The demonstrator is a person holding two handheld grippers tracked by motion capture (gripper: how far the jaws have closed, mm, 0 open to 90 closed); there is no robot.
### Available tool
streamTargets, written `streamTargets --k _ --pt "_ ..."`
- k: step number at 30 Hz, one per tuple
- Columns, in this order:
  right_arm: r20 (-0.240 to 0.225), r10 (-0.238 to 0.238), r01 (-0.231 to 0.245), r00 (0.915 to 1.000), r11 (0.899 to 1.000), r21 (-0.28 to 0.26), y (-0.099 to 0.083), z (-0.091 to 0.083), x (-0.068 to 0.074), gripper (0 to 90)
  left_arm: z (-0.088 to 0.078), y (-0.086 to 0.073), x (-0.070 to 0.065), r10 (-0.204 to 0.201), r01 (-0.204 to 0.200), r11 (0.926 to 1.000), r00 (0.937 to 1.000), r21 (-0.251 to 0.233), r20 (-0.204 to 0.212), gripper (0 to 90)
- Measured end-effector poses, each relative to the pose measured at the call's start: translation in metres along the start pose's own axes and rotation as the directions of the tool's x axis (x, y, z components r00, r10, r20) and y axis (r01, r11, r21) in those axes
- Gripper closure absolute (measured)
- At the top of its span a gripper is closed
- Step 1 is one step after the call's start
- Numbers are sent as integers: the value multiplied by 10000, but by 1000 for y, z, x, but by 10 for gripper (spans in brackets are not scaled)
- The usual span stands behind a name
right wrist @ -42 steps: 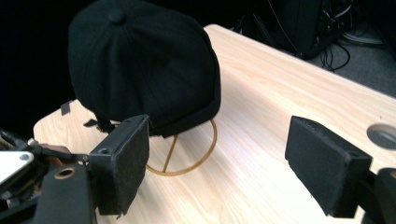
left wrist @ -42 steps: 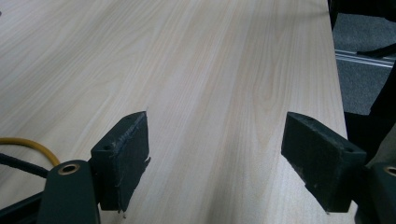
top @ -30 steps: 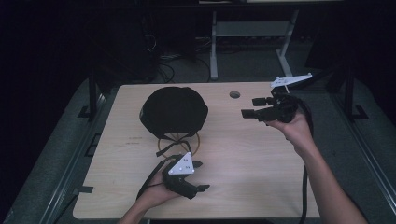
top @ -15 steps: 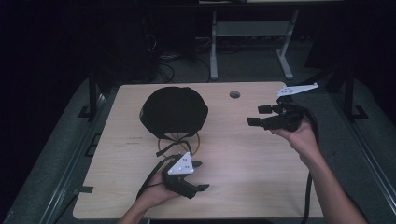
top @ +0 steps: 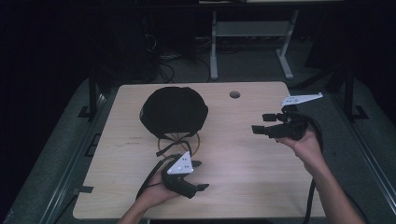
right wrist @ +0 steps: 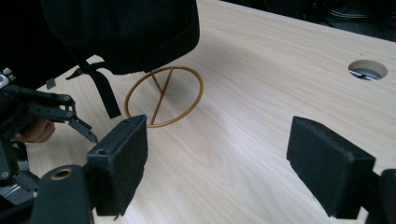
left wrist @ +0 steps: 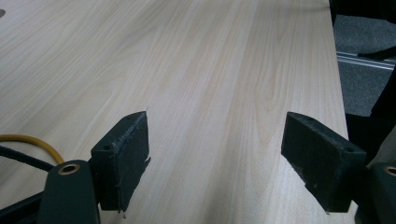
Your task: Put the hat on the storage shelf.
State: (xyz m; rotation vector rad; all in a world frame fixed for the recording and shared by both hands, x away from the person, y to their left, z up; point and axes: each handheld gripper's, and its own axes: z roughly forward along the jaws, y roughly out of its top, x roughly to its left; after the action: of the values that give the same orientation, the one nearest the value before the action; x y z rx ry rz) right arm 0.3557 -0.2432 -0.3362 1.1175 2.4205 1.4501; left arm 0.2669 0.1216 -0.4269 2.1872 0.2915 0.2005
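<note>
A black cap (top: 175, 111) rests on a yellow wire ring stand (top: 180, 140) at the table's back left; in the right gripper view the cap (right wrist: 116, 28) hangs over the ring (right wrist: 163, 95) with a black strap (right wrist: 105, 91) dangling. My left gripper (top: 200, 175) is held near the front edge, just in front of the stand, open and holding nothing; its jaws (left wrist: 215, 144) stand wide over bare wood. At the right side my right gripper (top: 262, 123) points left toward the cap, open and empty, jaws (right wrist: 217, 158) apart.
The light wooden table (top: 243, 163) has a round cable hole (top: 235, 94) at the back, which also appears as the hole (right wrist: 368, 70) in the right gripper view. Cables trail from both grippers off the front edge. Dark floor and a metal frame (top: 247, 32) lie beyond.
My right gripper has drifted back toward the person and a little to the right, staying open. The left gripper and the cap have not moved.
</note>
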Motion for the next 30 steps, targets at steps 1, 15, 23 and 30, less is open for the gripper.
streamTargets --k 1,15,23,30 --pt "0 4 -4 10000 10000 -15 -2 -1 -1 200 0 0 0 -9 9 10000 10000 -3 3 229" --pt "143 454 -456 9989 9989 86 -32 -8 -7 198 0 0 0 -24 24 10000 10000 -12 -16 229" --pt "232 611 -616 9979 9979 210 -47 -10 -10 192 -1 -1 1 -25 25 10000 10000 -40 -46 229" --pt "225 742 -747 9970 9970 200 -60 -14 -9 191 0 -1 0 -11 11 10000 10000 -33 -41 229"
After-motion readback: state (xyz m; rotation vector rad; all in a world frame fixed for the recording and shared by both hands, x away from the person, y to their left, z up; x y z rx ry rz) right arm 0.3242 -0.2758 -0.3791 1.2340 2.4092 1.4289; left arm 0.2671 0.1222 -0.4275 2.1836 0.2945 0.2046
